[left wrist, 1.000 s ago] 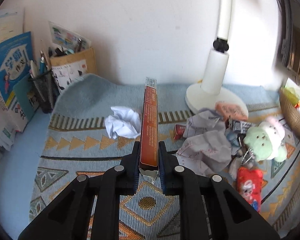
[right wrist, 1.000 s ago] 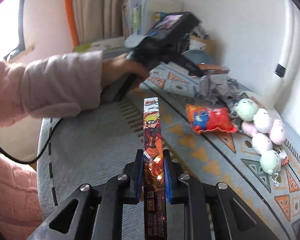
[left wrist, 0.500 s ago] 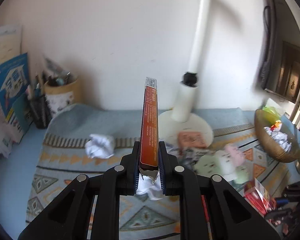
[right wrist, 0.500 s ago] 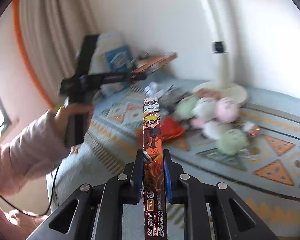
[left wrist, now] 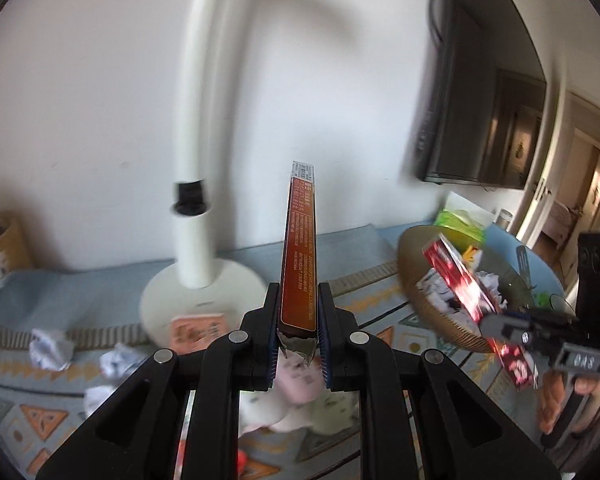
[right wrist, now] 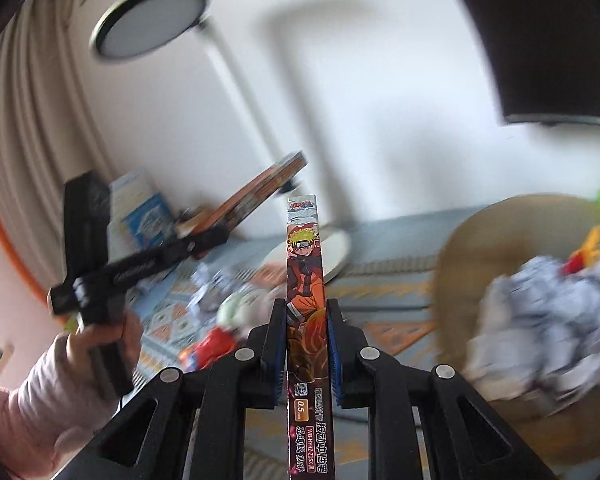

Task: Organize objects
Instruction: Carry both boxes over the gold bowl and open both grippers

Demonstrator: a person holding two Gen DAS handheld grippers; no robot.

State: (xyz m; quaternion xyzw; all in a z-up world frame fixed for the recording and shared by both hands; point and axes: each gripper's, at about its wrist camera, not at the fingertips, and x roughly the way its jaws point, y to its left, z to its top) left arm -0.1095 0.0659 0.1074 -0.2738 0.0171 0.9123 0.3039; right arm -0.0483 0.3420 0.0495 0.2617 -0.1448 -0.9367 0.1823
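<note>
A: Left gripper [left wrist: 299, 336]?
B: Clamping on a long narrow brown box [left wrist: 299, 256], both pads touching its sides near the torn lower end. The box is sticking forward and up, raised off the tabletop [left wrist: 332, 248].

A: Right gripper [right wrist: 307, 344]?
B: Also clenched, squeezing a long orange cartoon box [right wrist: 306, 276] partway along its length. The box is running past the fingers toward the camera too. In the left wrist view the same gripper [left wrist: 512, 330] is showing at the right edge, blurry, with its box reading as red [left wrist: 460, 280] and slanting over the basket.

A: Basket?
B: Woven basket [right wrist: 480, 240] is sitting at the right of the tabletop, holding crumpled white paper [right wrist: 548, 304] plus something green and something yellow-red, too blurred to name. The cartoon box is hovering just left of its rim in the right view.

A: Anything else on the tabletop?
B: White desk lamp [left wrist: 196, 208] with its round base [left wrist: 204, 292] standing by the wall. A pink-orange packet [left wrist: 198, 330] is lying against the base's front edge. Paper balls [left wrist: 52, 350] are lying at left on the patterned cloth [left wrist: 24, 412]. Pale plush toys [left wrist: 296, 404] are lying right under the left gripper, partly hidden. Red snack packet [right wrist: 208, 350] is showing near them in the right view.

A: Person?
B: Left hand [right wrist: 112, 336], pink sleeve, is gripping the left tool's handle.
</note>
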